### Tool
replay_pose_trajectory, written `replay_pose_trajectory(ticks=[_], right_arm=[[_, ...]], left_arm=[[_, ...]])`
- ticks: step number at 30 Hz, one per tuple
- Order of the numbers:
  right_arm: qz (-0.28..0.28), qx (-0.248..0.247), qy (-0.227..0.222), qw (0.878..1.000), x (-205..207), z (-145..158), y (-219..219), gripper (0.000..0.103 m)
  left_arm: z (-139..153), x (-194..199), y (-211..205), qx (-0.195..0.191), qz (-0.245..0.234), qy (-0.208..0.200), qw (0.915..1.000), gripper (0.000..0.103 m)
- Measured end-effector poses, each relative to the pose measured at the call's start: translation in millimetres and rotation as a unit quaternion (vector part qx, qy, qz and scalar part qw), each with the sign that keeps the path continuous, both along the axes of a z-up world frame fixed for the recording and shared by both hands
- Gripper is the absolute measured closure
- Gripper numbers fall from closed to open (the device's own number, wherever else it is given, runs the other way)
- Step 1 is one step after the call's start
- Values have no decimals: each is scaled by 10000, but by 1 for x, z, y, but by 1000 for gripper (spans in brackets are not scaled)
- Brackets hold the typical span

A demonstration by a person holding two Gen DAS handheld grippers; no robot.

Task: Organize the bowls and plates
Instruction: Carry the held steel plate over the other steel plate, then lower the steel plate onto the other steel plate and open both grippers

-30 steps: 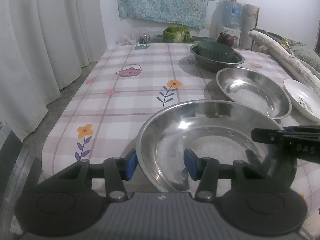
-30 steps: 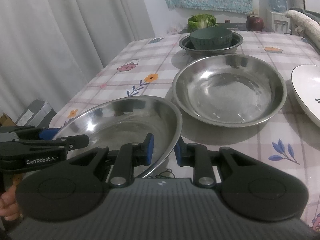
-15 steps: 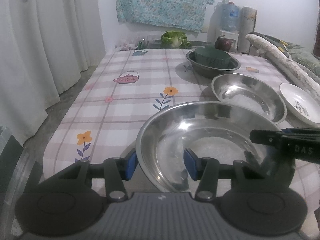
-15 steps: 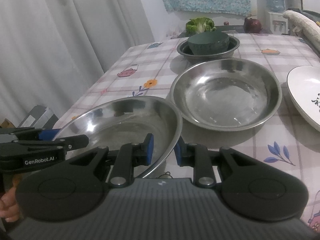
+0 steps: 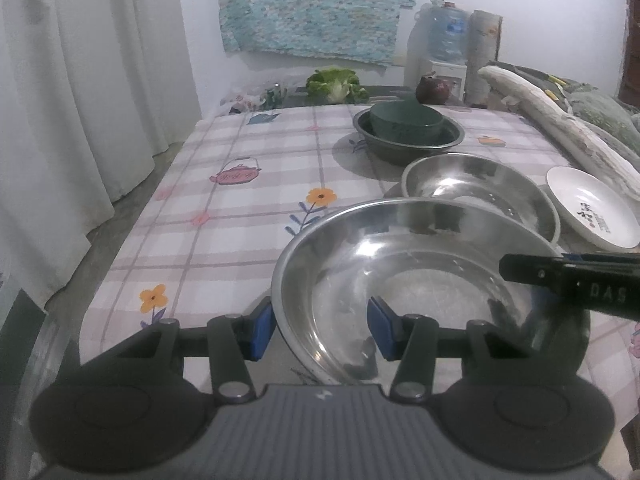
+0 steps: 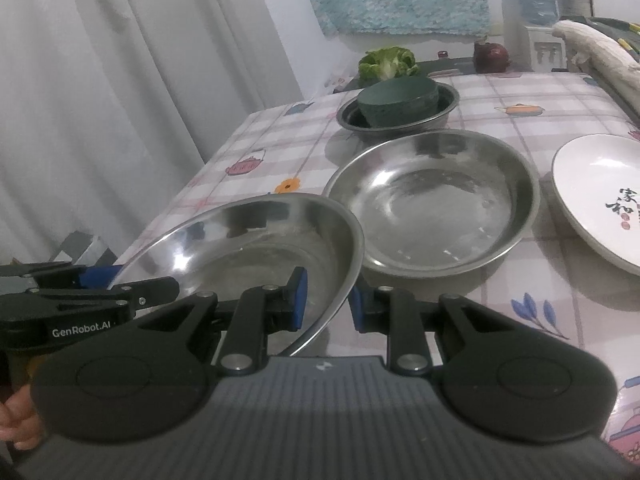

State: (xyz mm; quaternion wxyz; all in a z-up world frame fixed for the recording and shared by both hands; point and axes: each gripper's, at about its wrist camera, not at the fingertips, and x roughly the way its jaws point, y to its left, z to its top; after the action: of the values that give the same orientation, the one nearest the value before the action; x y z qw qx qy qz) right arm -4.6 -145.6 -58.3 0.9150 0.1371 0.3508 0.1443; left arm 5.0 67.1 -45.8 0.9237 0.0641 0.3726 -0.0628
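Observation:
A large steel bowl [image 5: 420, 272] is held above the table between both grippers. My left gripper [image 5: 322, 326] straddles its left rim, one blue pad outside, one inside. My right gripper [image 6: 326, 300] is shut on its right rim; the same bowl [image 6: 248, 248] shows there. A second steel bowl [image 6: 432, 204] [image 5: 480, 188] rests on the table just beyond. A white plate [image 6: 600, 196] [image 5: 592, 204] with dark characters lies to its right. A dark green bowl [image 6: 398, 100] sits in a dark metal basin [image 6: 444, 114] further back.
The table has a pink plaid cloth [image 5: 240, 208] with flowers and teapots. White curtains [image 5: 80, 80] hang to the left. A rolled bundle [image 5: 560, 136] lies along the right edge. A cabbage [image 5: 336, 82] and water jug [image 5: 448, 32] stand behind the table.
The held steel bowl has risen with both grippers; the second bowl, plate and basin now sit lower and further off in both views.

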Motion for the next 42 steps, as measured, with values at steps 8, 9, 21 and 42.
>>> replay_pose_trajectory(ticks=[8, 9, 21, 42], right_arm=[[-224, 111, -15, 9997, 7, 1, -26, 81], [-253, 114, -18, 9996, 8, 2, -30, 81], [-645, 47, 69, 9979, 31, 4, -79, 81], [-897, 28, 453, 9949, 78, -15, -111, 81]], left_arm=[[5, 15, -26, 49, -176, -9, 9998, 52], [6, 19, -30, 46, -202, -10, 9998, 52], [5, 62, -80, 27, -547, 125, 9984, 52], [-12, 113, -112, 215, -725, 488, 9959, 52]])
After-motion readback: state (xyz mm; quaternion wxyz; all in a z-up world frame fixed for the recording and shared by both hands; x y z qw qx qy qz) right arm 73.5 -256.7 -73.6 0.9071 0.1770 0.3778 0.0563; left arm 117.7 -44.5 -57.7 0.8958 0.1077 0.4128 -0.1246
